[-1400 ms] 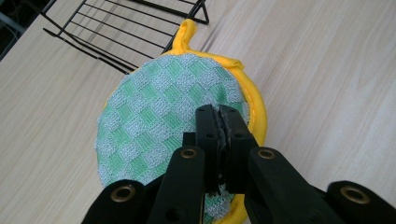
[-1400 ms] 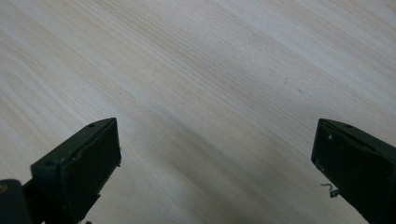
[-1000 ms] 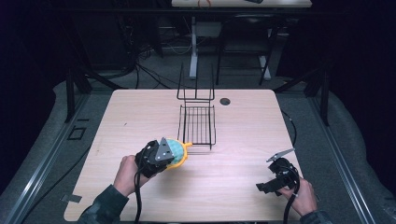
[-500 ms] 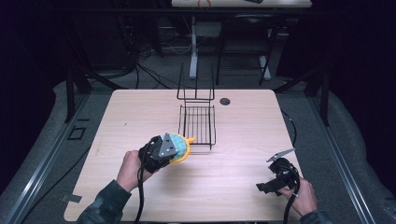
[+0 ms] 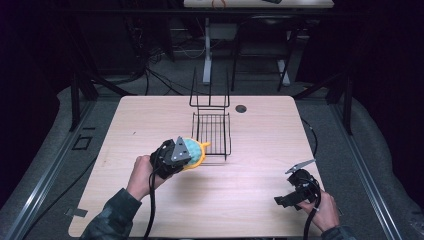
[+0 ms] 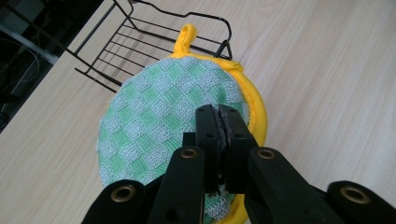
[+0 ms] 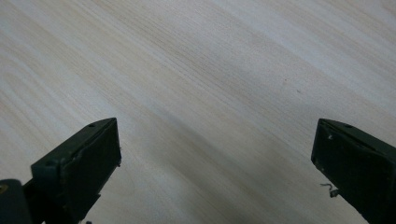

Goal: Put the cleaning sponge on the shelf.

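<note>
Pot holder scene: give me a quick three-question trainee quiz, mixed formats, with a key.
1. True or false: the left gripper is shut on the green-checked pot holder.
2. Multiple choice: where does the pot holder's yellow loop point? A) toward the black wire rack B) toward the right gripper C) toward the table's near edge
3. Fill in: the right gripper's jaws stand ____ over bare wood.

Key: 1 true; 2 A; 3 open.
</note>
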